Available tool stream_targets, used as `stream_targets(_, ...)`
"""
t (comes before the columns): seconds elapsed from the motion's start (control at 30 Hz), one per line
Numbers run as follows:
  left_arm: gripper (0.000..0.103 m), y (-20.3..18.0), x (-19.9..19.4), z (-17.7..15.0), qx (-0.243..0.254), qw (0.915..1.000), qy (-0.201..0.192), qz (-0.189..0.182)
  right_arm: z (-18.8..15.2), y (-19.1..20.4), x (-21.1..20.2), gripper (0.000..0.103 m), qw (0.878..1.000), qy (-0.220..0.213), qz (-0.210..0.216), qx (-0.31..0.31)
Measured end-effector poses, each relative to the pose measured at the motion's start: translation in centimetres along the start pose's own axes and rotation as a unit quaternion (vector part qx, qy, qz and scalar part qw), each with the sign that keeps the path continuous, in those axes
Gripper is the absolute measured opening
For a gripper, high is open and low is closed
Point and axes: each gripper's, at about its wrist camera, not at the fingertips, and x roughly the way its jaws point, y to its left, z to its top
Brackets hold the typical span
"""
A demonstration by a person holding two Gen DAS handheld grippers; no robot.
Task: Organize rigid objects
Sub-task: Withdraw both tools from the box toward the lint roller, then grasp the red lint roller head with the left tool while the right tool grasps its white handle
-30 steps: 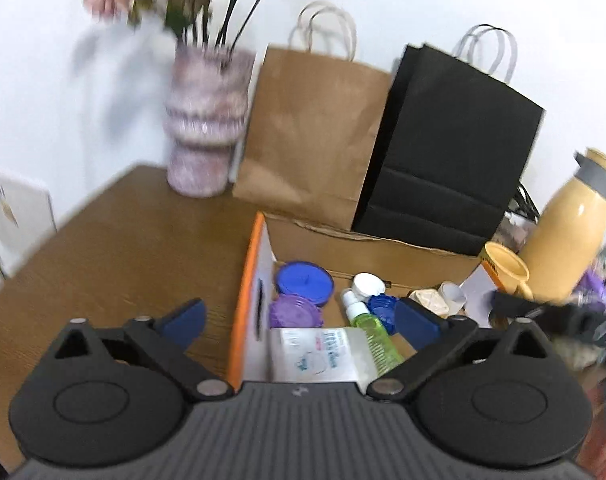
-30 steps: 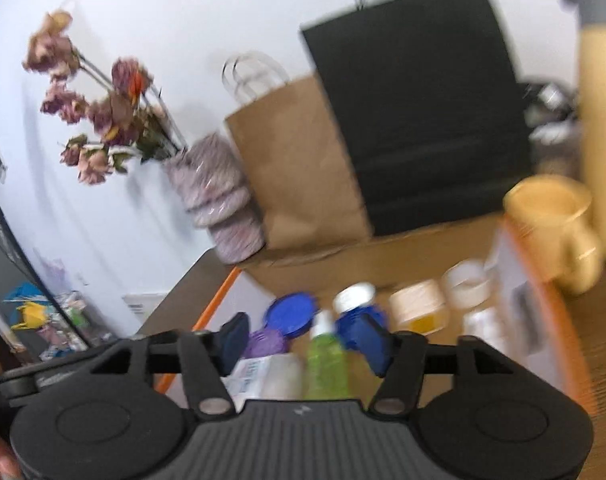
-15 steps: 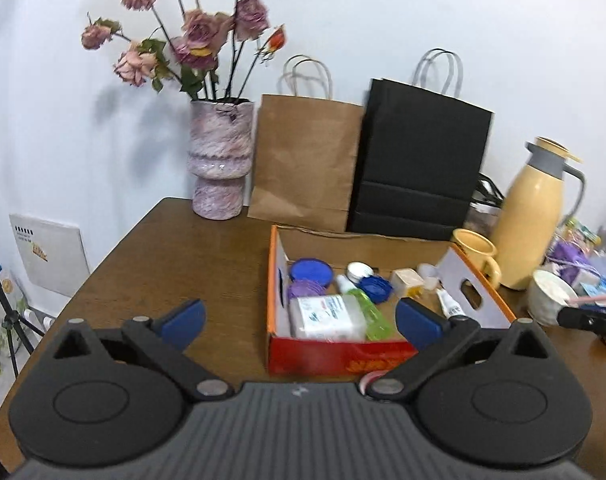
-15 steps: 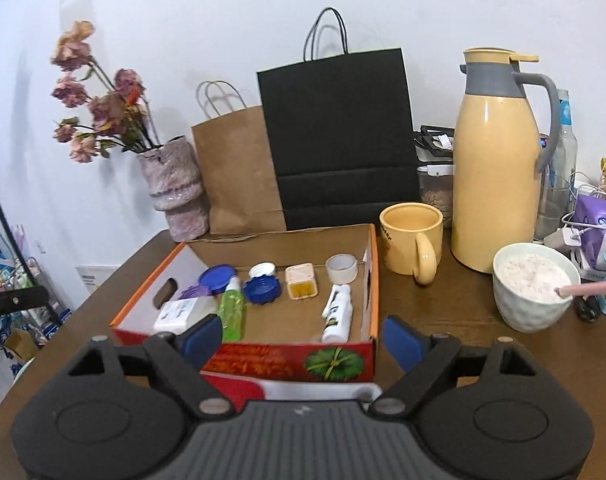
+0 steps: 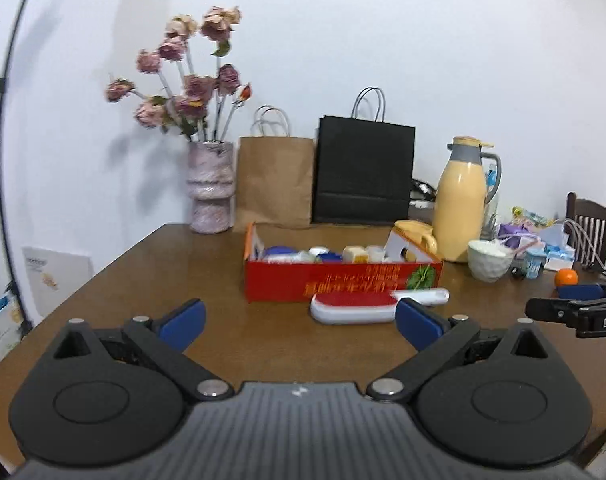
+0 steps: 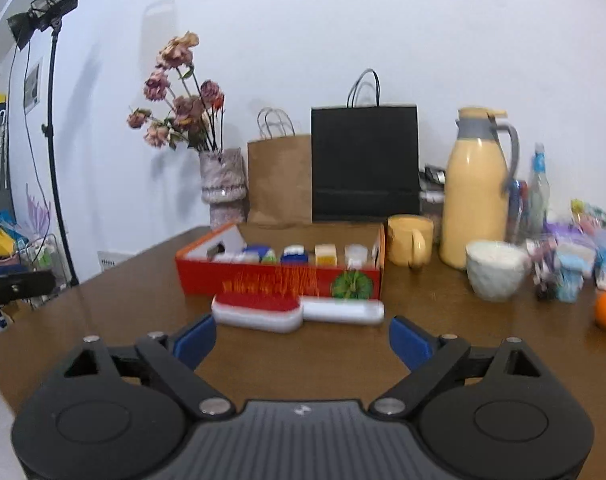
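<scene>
Both hand-held grippers are spread wide and carry nothing: the right hand-held gripper (image 6: 302, 338) hangs low over the tabletop (image 6: 123, 292), and the left hand-held gripper (image 5: 299, 322) does the same a little further to the left. Just ahead of the right one, between its blue fingertips (image 6: 409, 346) in the picture, lies a brush (image 6: 297, 312) with a white body, a red bristle pad at its left end and a plain white handle at its right end. It lies flat on the wood, touching or almost touching the front wall of a red cardboard box (image 6: 279, 278).

The box holds small jars, a bottle and little tubs in a row, so the brush looks like the one piece left outside.

Judged by its look, the brush is hard plastic, light and stiff, and not fragile. The handle is smooth and rounded, so it may slip or roll under a loose pinch. The bristle pad would give and offers a poor hold. A grip across the handle, close to where it meets the wider head, seems safest, since the weight sits toward that end.
</scene>
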Motion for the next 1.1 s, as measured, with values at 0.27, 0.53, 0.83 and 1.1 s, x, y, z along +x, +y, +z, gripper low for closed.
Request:
stream_targets(0.27,0.103,0.1,-1.9,-3.3,-0.018,0.998,0.059,0.017,-4.3,0.7,-4.0,0.093,1.0,0.019,-0.019,0.009)
stream_targets(0.53,0.103,-0.5,-1.3,-4.1,-0.008,0.9978,0.066,0.008,-4.8,0.3,-4.0,0.093,0.999,0.018,-0.025,0.016)
stream_targets(0.83,0.103,-1.1,1.9,-3.7,0.003,0.9963,0.083,0.025,-4.0,-0.4,-1.6,0.091,0.999,0.024,-0.013,0.026)
stream_targets(1.1,0.103,-1.8,5.6,-2.5,0.01,0.9962,0.086,0.005,-2.4,-1.7,1.8,0.091,0.999,0.027,-0.022,0.02)
